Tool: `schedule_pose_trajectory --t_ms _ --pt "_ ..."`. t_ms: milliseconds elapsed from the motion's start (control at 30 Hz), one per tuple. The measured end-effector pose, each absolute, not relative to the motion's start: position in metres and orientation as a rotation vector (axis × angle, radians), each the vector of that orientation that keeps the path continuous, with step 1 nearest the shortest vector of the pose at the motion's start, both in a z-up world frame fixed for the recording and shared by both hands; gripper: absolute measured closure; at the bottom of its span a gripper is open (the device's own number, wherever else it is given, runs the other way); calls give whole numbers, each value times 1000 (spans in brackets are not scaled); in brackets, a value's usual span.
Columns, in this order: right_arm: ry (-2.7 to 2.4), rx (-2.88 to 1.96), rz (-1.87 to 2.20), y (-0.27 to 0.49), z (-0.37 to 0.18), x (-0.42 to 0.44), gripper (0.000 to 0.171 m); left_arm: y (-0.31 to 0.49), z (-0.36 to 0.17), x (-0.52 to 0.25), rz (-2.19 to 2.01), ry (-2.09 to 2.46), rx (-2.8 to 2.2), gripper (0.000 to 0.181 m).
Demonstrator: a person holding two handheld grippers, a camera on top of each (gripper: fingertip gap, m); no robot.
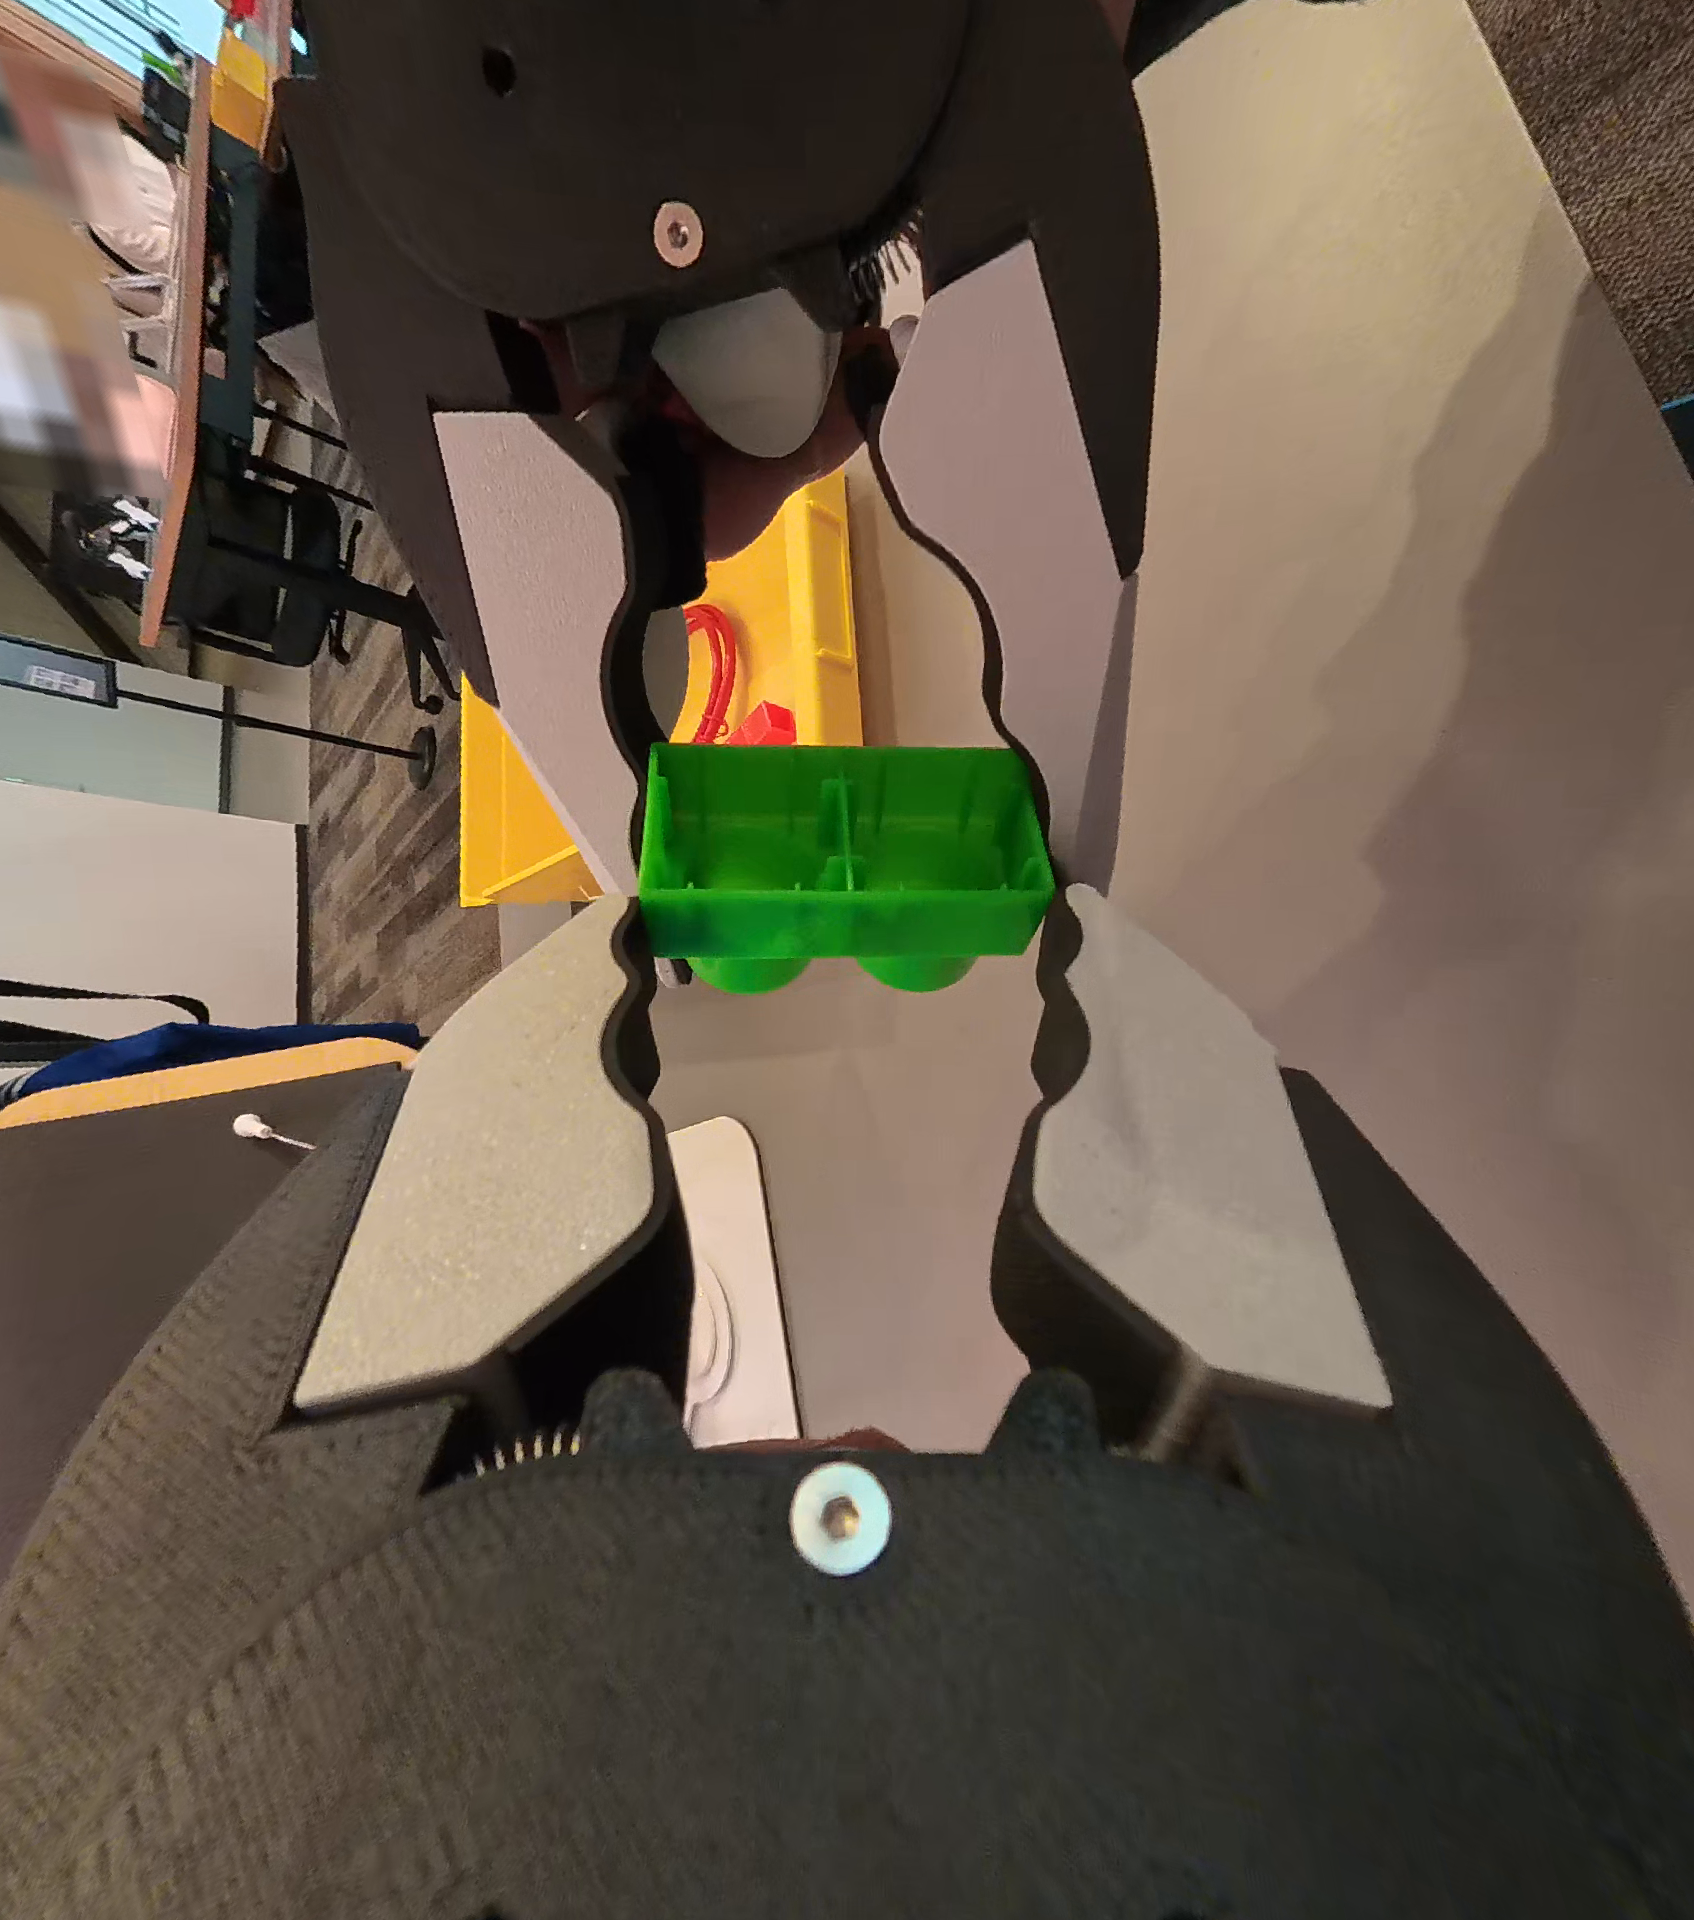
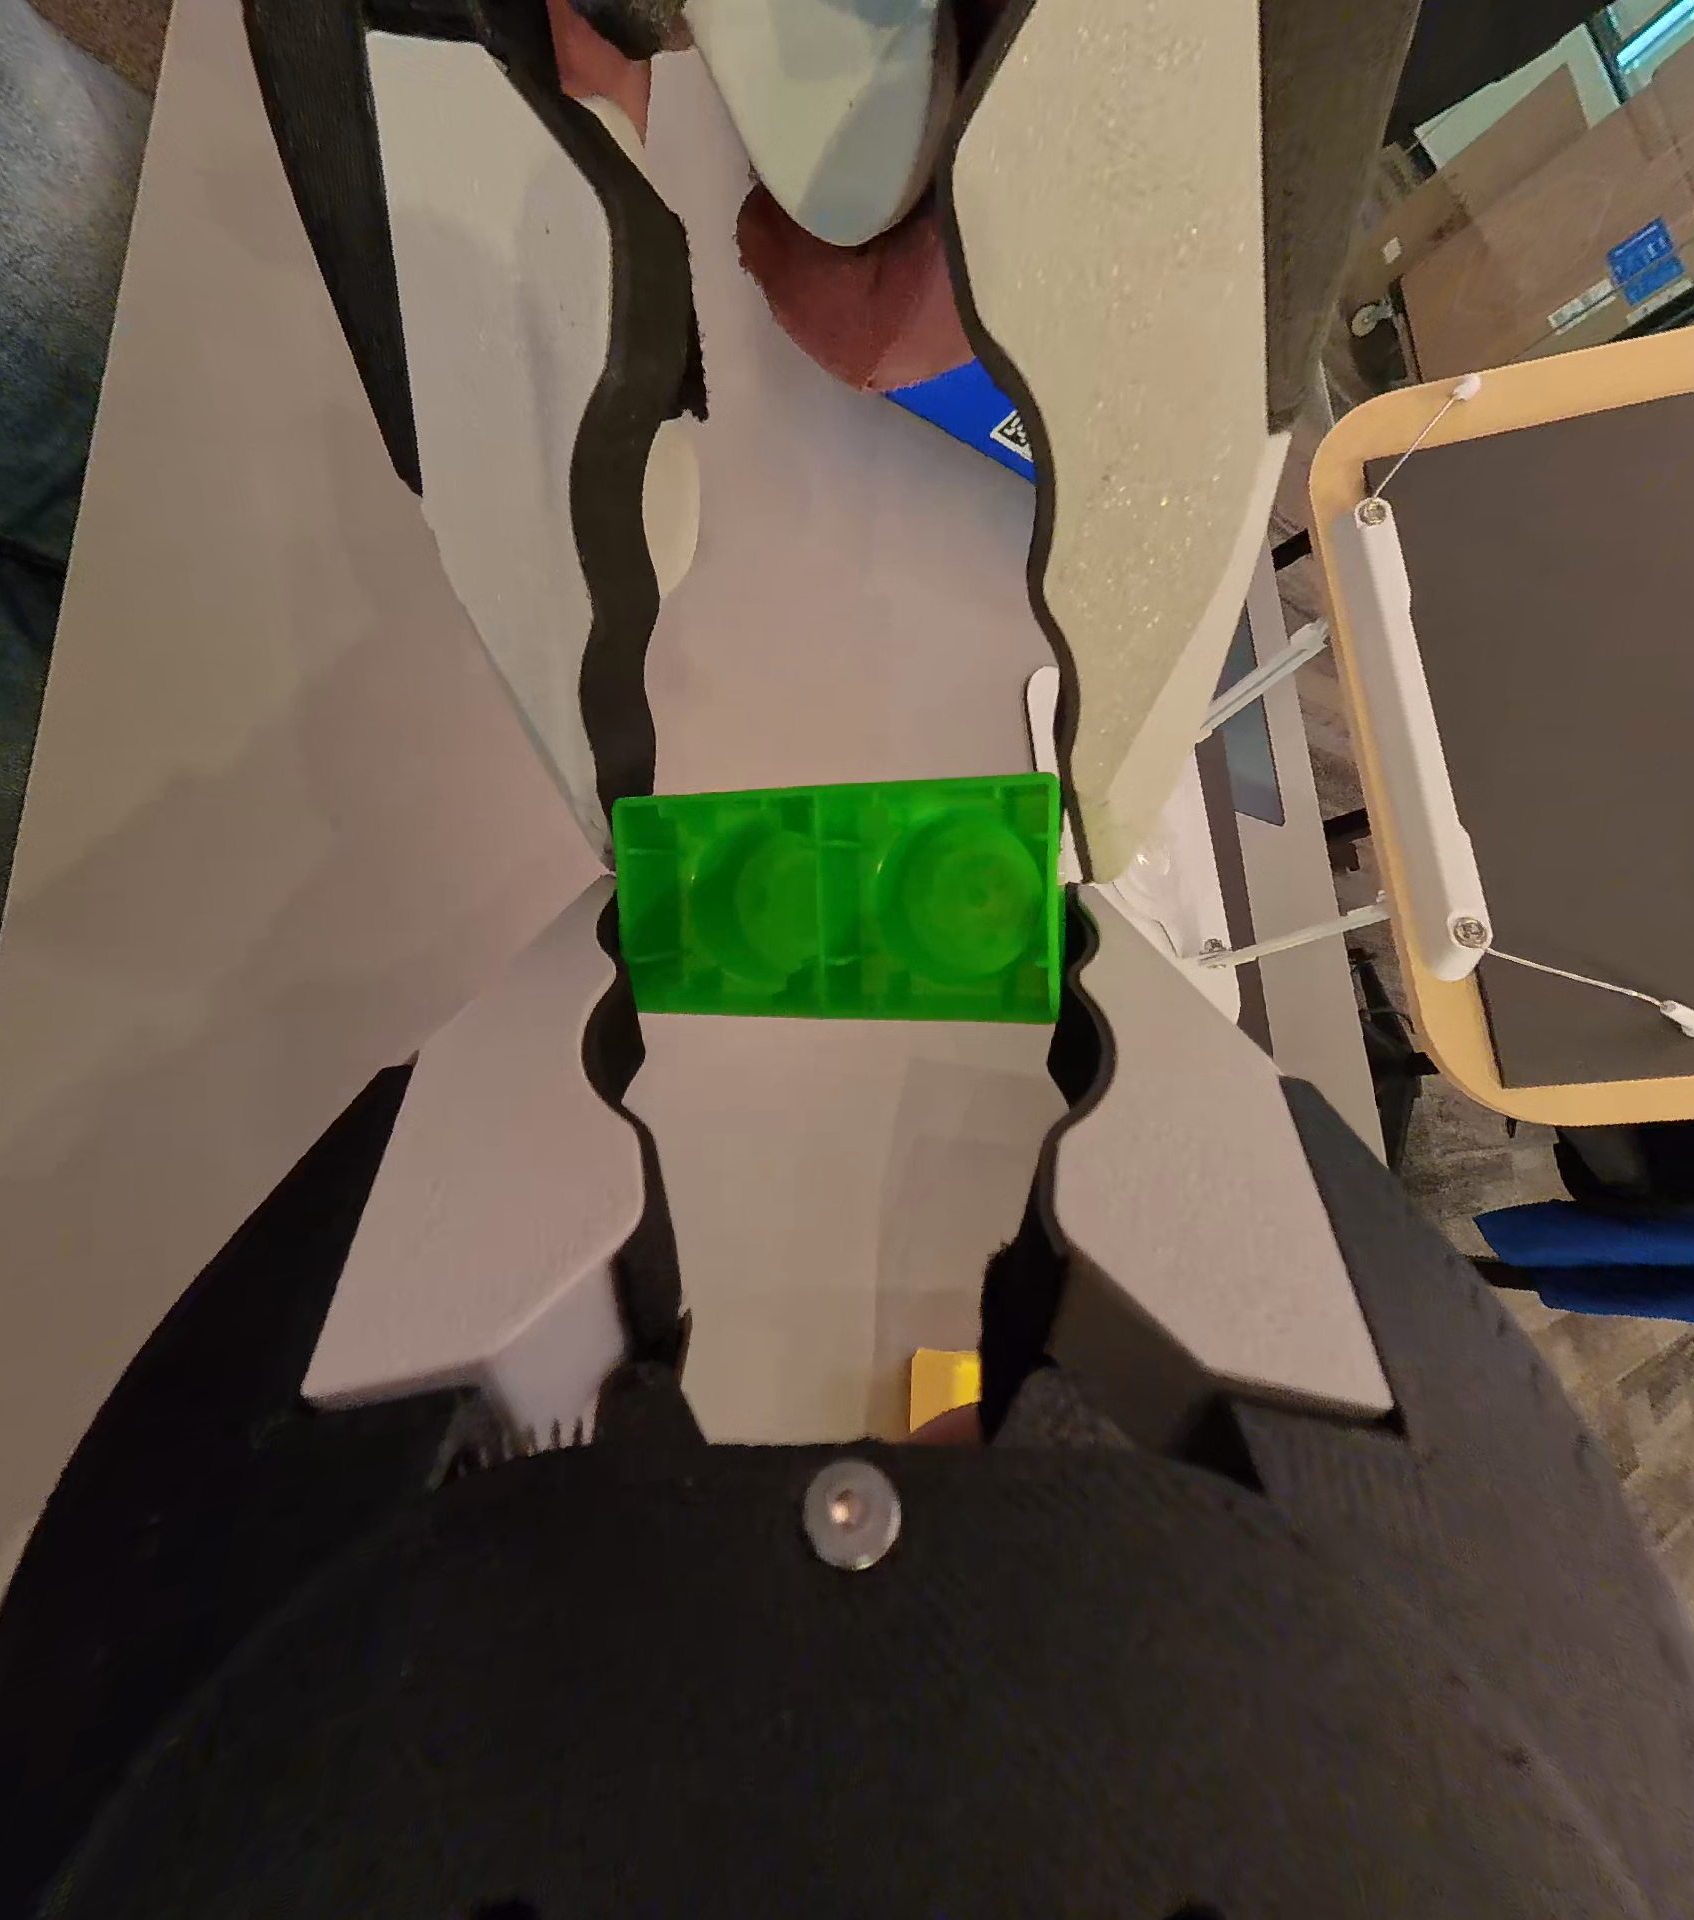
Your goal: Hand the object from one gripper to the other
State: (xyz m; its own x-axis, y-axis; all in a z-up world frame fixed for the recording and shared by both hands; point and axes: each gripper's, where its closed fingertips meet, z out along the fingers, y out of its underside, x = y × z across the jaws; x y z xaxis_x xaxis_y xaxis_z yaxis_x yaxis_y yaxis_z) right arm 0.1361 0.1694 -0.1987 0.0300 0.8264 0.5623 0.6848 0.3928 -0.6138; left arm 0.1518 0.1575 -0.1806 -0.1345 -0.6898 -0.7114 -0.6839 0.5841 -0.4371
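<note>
Between both sets of fingertips hangs the green brick (image 1: 843,862), above the table (image 1: 1342,520). My left gripper (image 1: 848,914) touches its ends; my right gripper (image 2: 838,914) touches them too. Which one truly pinches it, I cannot tell. I judge the handover midway, one release remaining. Beyond lies a yellow bin (image 1: 812,582), well clear.

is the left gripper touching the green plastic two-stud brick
Cannot tell. In the left wrist view the left gripper has its fingertips at the green plastic two-stud brick's ends, but neither contact nor gap shows plainly.
</note>
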Motion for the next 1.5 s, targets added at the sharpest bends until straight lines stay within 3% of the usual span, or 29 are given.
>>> schedule_pose_trajectory --t_ms 333,467,900,1233,1400,1467,1500 --pt "-1541 -1235 458 158 -163 143 81 154 -160 150 -182 1725 -1122 111" --pt "-1369 -1161 529 159 -142 155 66 151 -142 148 -439 1584 -1150 111" --pt "-1234 -931 -220 169 -135 143 71 150 -117 156 -1611 996 -1429 112" --pt "-1143 -882 -567 188 -137 142 97 156 -146 171 -1806 744 -1660 111" --pt "-1156 -871 -551 189 -137 142 99 159 -146 171 -1818 686 -1688 111" --pt "-1163 -883 -517 189 -136 144 117 162 -149 170 -1797 681 -1703 111" --pt "-1178 -892 -511 190 -137 144 117 161 -149 170 -1817 681 -1699 111"
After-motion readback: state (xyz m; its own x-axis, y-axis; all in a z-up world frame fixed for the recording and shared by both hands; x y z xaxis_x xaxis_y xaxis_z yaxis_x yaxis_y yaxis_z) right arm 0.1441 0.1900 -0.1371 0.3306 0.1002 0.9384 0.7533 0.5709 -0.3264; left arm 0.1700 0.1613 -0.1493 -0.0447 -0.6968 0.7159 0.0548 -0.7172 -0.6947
